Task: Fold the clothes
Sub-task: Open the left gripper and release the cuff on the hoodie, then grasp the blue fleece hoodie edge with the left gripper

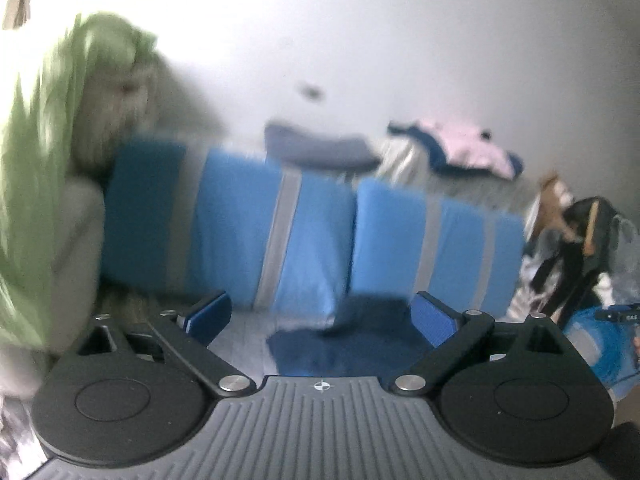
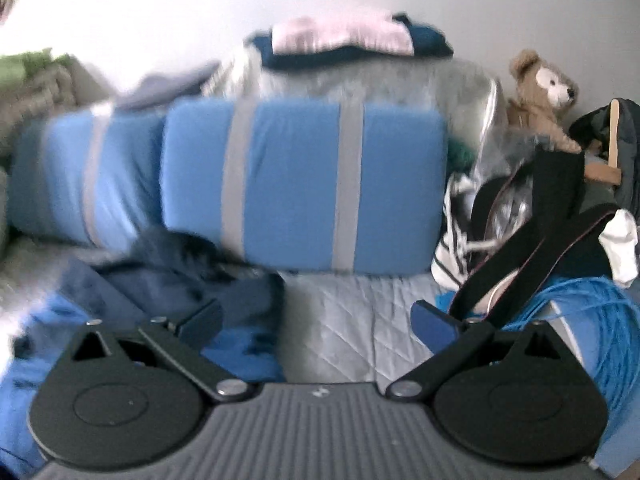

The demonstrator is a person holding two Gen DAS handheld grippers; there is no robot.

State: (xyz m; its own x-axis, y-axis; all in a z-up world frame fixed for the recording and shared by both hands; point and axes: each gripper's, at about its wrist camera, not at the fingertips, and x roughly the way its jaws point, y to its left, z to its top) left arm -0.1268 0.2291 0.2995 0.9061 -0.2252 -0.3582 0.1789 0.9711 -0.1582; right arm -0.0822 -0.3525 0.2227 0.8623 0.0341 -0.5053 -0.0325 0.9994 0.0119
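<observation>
Navy garment (image 2: 180, 276), a crumpled dark-blue heap, is the piece the folding seems to concern, and it lies on the pale quilted bed cover (image 2: 352, 320), low and ahead of both tools. From the right gripper (image 2: 316, 320) it sits to the left of the fingers: most of the cloth lies past the left finger, spreading over a brighter blue cloth (image 2: 36, 344) at the lower left, while the gap between the fingers shows mainly bare quilt. From the left gripper (image 1: 322, 316) the same dark cloth lies almost straight ahead and beneath, between the two fingers and leaning toward the right one. My judgement is that the left hand is the better lined up for the next pick, though blur keeps me from saying which is truly nearer.

The heap has no clean long axis; in the right wrist view it runs roughly from the lower left up toward the foot of the striped blue cushions (image 2: 304, 184), and I cannot tell collar from hem.

Both pairs of fingers stand wide apart with nothing clamped and no cloth touching the blue pads (image 1: 210, 316).

Smaller things stand off to the right of the right fingers: black straps (image 2: 532, 240), a blue cable coil (image 2: 592, 320), a teddy bear (image 2: 544, 92).
</observation>
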